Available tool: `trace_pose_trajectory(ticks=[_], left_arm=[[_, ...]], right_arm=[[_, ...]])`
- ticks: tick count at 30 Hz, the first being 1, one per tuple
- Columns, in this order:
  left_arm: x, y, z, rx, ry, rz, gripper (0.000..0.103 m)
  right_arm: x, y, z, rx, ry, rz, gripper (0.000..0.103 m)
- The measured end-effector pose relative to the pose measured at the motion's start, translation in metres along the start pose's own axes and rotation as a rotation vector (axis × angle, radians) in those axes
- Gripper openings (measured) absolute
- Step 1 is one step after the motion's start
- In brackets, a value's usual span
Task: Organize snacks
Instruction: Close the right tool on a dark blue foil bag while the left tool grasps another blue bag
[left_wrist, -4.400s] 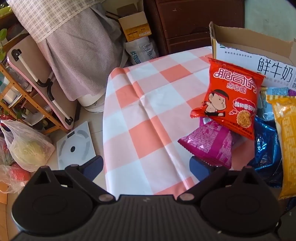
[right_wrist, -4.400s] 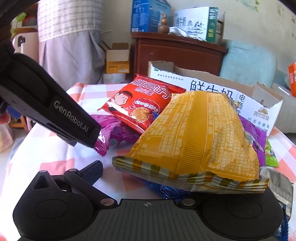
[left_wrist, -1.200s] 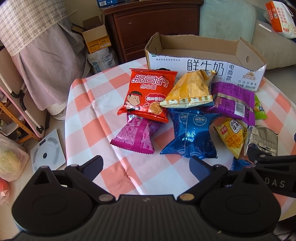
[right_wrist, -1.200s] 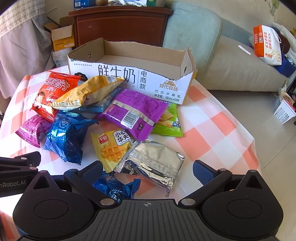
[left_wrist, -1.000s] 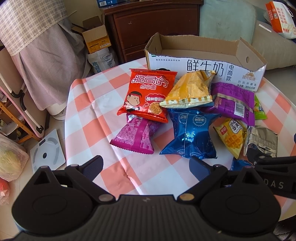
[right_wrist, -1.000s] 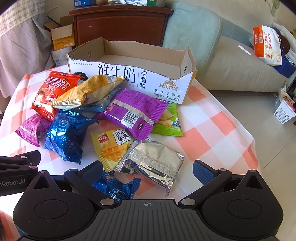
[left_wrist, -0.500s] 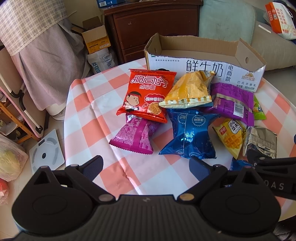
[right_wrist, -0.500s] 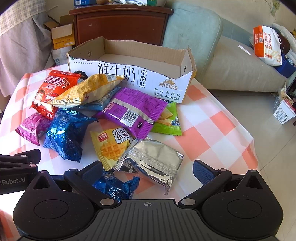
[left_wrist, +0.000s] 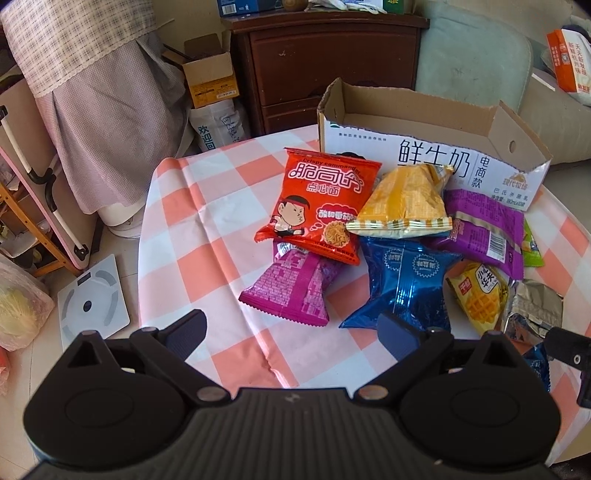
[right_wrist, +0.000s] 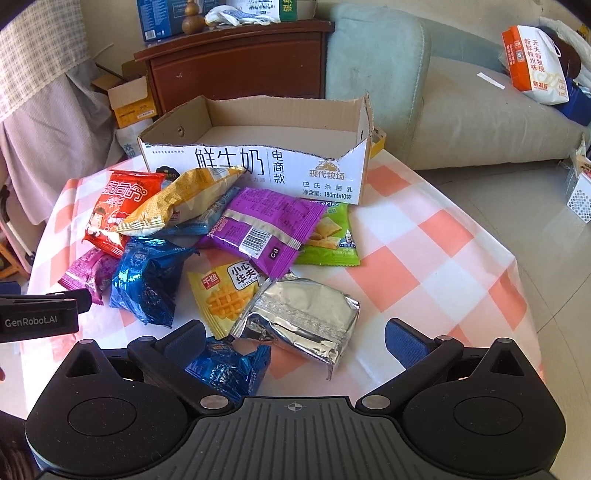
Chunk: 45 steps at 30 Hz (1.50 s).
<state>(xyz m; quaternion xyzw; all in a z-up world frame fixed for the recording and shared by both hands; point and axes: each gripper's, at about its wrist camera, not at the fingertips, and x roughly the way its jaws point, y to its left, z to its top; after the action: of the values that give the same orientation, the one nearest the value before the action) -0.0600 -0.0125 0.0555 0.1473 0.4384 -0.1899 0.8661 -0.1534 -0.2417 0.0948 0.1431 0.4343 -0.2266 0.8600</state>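
Left wrist view
Left claw (left_wrist: 291, 330): fingers spread wide, nothing between them, held above the near edge of the table.
Table (left_wrist: 207, 206): covered with an orange-and-white checked cloth, creased down the middle.
Cardboard box (left_wrist: 436, 155): open-topped, printed with Chinese characters, at the far side of the table; its inside shows nothing in it.
Red noodle-snack packet (left_wrist: 321, 206): lies just before the box, overlapping the magenta packet (left_wrist: 291, 288).
Yellow packet (left_wrist: 406, 203): leans against the box front, resting on the blue foil packet (left_wrist: 410, 284).
Purple packet (left_wrist: 487, 229): right of the yellow one, barcode up.
Waffle packet (left_wrist: 480, 291): beside the silver foil packet (left_wrist: 532, 314), at the right.
Room: dark wooden cabinet (left_wrist: 332, 62) behind the table; white bathroom scale (left_wrist: 92, 299) on the tiled floor at left.

Right wrist view
Right claw (right_wrist: 293, 341): open wide, empty, poised over the silver foil packet (right_wrist: 303, 317) and a small blue foil packet (right_wrist: 225, 369).
Left claw (right_wrist: 40, 314): enters from the left edge, near the magenta packet (right_wrist: 88, 273); from here its state cannot be told.
Green packet (right_wrist: 328, 236): partly under the purple packet (right_wrist: 266, 225), in front of the cardboard box (right_wrist: 258, 166).
Table (right_wrist: 424, 240): right half bare checked cloth.
Room: grey sofa (right_wrist: 480, 110) beyond the table, an orange-and-white bag (right_wrist: 532, 62) on it.
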Motion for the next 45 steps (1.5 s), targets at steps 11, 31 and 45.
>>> trace_pose_trajectory(ticks=[11, 31, 45], left_arm=[[0.018, -0.026, 0.01, 0.039, -0.015, -0.129, 0.097], [0.051, -0.059, 0.013, 0.1, -0.003, -0.169, 0.05], [0.019, -0.039, 0.011, 0.089, -0.077, -0.172, 0.044]], right_arm=[[0.008, -0.008, -0.025, 0.071, 0.117, 0.181, 0.101], [0.035, 0.01, -0.037, 0.063, 0.152, 0.237, 0.052], [0.002, 0.012, -0.026, 0.002, 0.042, 0.295, 0.049]])
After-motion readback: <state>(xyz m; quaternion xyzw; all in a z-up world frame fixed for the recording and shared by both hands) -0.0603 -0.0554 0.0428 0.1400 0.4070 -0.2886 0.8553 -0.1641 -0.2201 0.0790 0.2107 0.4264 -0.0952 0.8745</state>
